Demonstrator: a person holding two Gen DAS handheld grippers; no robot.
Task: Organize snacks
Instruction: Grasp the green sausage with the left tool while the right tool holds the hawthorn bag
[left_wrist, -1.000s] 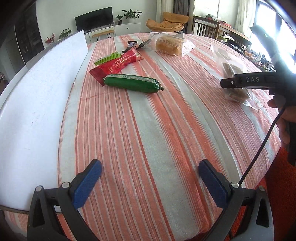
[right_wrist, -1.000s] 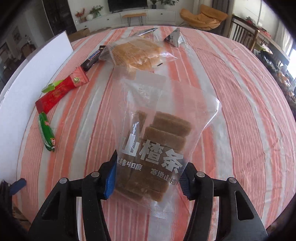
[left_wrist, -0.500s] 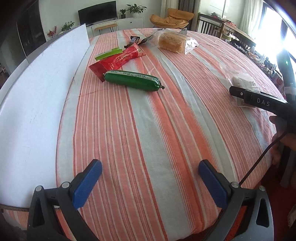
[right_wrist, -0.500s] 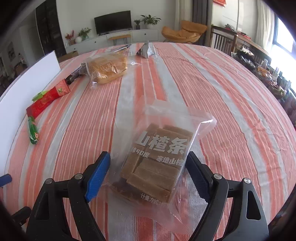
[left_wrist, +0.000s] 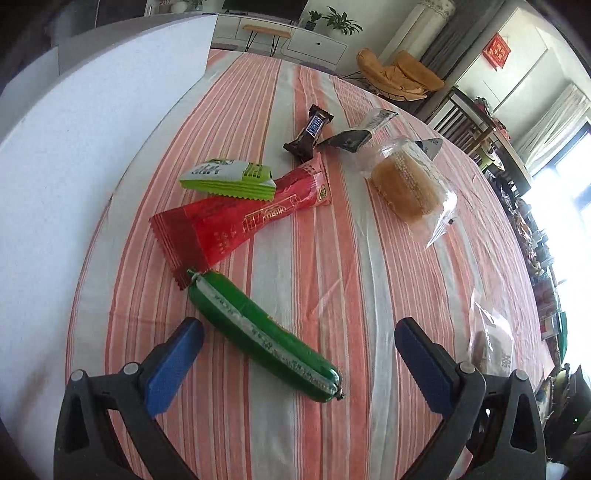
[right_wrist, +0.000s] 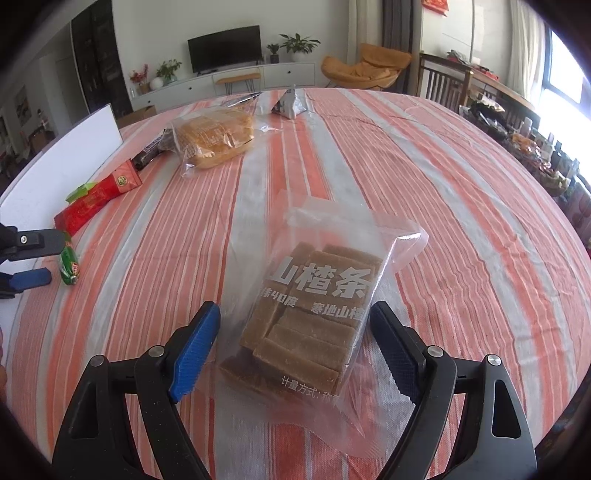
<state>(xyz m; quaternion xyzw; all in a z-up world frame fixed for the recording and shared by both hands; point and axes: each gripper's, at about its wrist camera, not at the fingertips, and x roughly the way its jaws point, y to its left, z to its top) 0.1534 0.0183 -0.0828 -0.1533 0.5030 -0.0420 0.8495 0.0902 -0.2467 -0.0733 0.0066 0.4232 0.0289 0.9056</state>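
A green sausage (left_wrist: 262, 336) lies on the striped tablecloth (left_wrist: 332, 258), its near half between the fingers of my open left gripper (left_wrist: 297, 328); the pads stand apart from it. Beyond it lie a red packet (left_wrist: 236, 225), a green-and-white packet (left_wrist: 229, 177), a brown chocolate bar (left_wrist: 310, 134) and bagged bread (left_wrist: 404, 188). In the right wrist view a clear bag of brown bars (right_wrist: 314, 321) lies flat on the cloth between the fingers of my open right gripper (right_wrist: 295, 310), with neither pad pressing on it. My left gripper (right_wrist: 44, 258) shows at the left edge beside the sausage (right_wrist: 70, 264).
A white board (left_wrist: 74, 147) runs along the table's left side. Small dark and silver packets (left_wrist: 347, 140) lie near the bread. The clear bag (left_wrist: 491, 343) shows at the right of the left wrist view. Chairs and a cluttered sideboard stand beyond the table's right edge.
My right gripper opened and let go of the clear bag, which now lies flat. My left gripper moved across to the green sausage and rolled, so the sausage is now between its fingers.
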